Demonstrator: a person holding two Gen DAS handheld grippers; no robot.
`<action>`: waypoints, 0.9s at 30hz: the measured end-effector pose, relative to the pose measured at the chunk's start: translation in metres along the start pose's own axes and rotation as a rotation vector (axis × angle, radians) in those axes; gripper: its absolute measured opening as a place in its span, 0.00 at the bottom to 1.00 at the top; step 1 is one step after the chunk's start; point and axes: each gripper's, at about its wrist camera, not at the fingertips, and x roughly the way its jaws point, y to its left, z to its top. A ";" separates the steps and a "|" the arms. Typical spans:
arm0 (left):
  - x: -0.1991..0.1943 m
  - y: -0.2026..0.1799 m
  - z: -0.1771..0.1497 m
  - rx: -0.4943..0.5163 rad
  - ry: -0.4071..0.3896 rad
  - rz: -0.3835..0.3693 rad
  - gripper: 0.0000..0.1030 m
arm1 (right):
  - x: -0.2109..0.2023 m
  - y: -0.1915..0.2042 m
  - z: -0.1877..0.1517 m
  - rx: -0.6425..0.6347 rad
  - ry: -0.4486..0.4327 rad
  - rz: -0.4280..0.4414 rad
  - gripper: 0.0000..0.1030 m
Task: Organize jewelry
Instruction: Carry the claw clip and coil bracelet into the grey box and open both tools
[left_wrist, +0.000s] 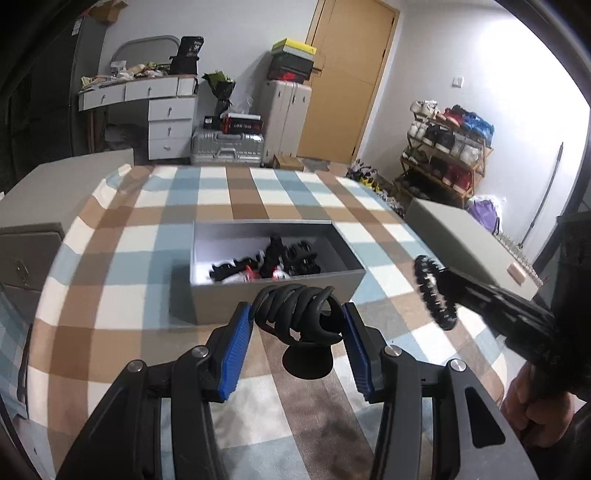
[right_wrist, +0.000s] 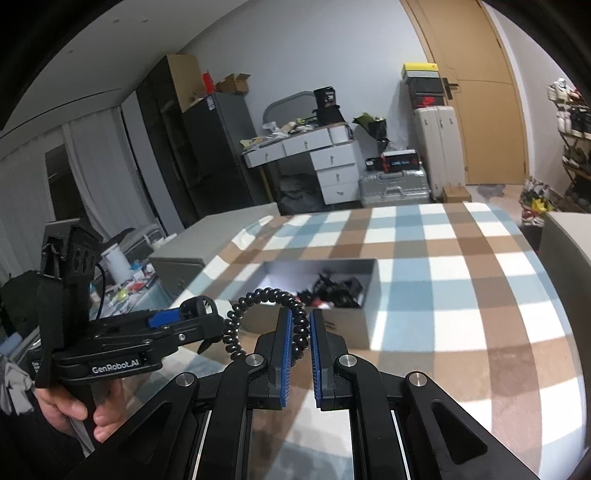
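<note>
My left gripper is shut on a black stand whose top is wound with black bands. The blue pads press on the bands from both sides, just in front of the grey box. My right gripper is shut on a black spiral hair tie, whose loop arches up to the left of the pads. The grey open box sits mid-table and holds several black pieces with bits of red and white. The right gripper with the spiral tie hangs to the right of the box. The left gripper shows side-on at the left.
A table under a brown, blue and white checked cloth carries the box. Grey cabinets flank it. Beyond stand a drawer desk, suitcases, a wooden door and a shoe rack. A person's hand grips the left handle.
</note>
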 end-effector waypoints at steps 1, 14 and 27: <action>-0.002 0.001 0.003 0.000 -0.013 0.005 0.42 | 0.003 0.002 0.004 -0.002 -0.003 0.003 0.09; 0.010 0.028 0.024 -0.035 -0.067 -0.013 0.42 | 0.049 0.002 0.034 0.010 0.007 0.044 0.09; 0.042 0.043 0.039 -0.063 -0.024 -0.042 0.42 | 0.090 -0.017 0.043 0.039 0.041 0.050 0.09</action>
